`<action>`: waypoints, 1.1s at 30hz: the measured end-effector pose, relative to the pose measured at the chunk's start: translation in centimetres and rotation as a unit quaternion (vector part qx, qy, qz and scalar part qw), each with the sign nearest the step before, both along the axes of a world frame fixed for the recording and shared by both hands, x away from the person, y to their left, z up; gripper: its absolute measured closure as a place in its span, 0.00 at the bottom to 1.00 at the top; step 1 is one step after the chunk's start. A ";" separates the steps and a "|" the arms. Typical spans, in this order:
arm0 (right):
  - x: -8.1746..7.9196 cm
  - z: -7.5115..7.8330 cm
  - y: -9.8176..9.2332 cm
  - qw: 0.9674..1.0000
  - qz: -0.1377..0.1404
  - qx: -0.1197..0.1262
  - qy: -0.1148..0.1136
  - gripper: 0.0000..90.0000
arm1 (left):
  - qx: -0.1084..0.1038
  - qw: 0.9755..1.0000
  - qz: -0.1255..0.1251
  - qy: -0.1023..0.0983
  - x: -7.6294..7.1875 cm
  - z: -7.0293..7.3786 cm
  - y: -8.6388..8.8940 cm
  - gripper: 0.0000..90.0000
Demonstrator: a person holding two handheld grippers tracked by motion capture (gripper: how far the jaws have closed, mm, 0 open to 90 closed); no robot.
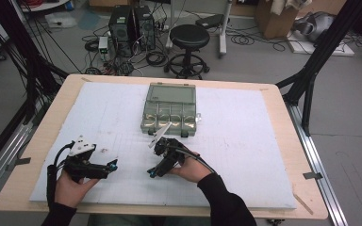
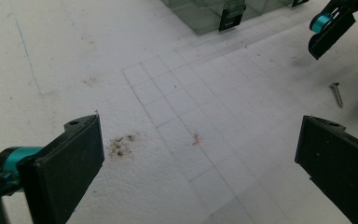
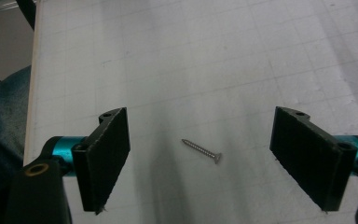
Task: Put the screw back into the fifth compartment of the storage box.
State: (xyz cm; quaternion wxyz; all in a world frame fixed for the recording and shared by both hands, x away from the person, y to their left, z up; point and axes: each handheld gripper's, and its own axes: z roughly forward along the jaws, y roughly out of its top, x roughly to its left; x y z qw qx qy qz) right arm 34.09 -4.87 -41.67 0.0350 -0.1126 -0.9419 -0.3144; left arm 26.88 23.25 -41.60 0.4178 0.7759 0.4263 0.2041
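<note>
right gripper (image 3: 200, 154) jaws apart, straddling the screw (image 3: 202, 151), its axis running 10-to-4 across the gap; left gripper (image 2: 200, 163) apart too, farther off.

High view looks down over the table (image 1: 283, 141); both claw views sit close, sharing the screw (image 3: 202, 150), perhaps.

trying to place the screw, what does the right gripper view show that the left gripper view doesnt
Right gripper view: the small silver metal screw lies flat between the right gripper's open jaws, untouched, with blue denim fabric past the table edge. Left gripper view: the clear plastic compartment box, a dark smudge, a red mark, and the left gripper's open jaws over bare mat. Both: the screw and the white gridded foam mat.
</note>
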 end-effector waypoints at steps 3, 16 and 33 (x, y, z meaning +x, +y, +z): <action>0.1 -0.1 0.1 1.000 0.006 -0.003 -0.001 0.25 | 0.001 1.000 -0.001 0.000 0.0 0.0 0.0 0.02; 0.7 -0.1 0.2 1.000 0.021 -0.006 0.003 0.54 | 0.001 1.000 -0.001 0.000 0.0 0.0 0.1 0.02; 1.5 -0.5 0.0 1.000 0.009 -0.008 0.020 0.88 | 0.000 1.000 -0.001 0.000 0.0 0.0 0.1 0.02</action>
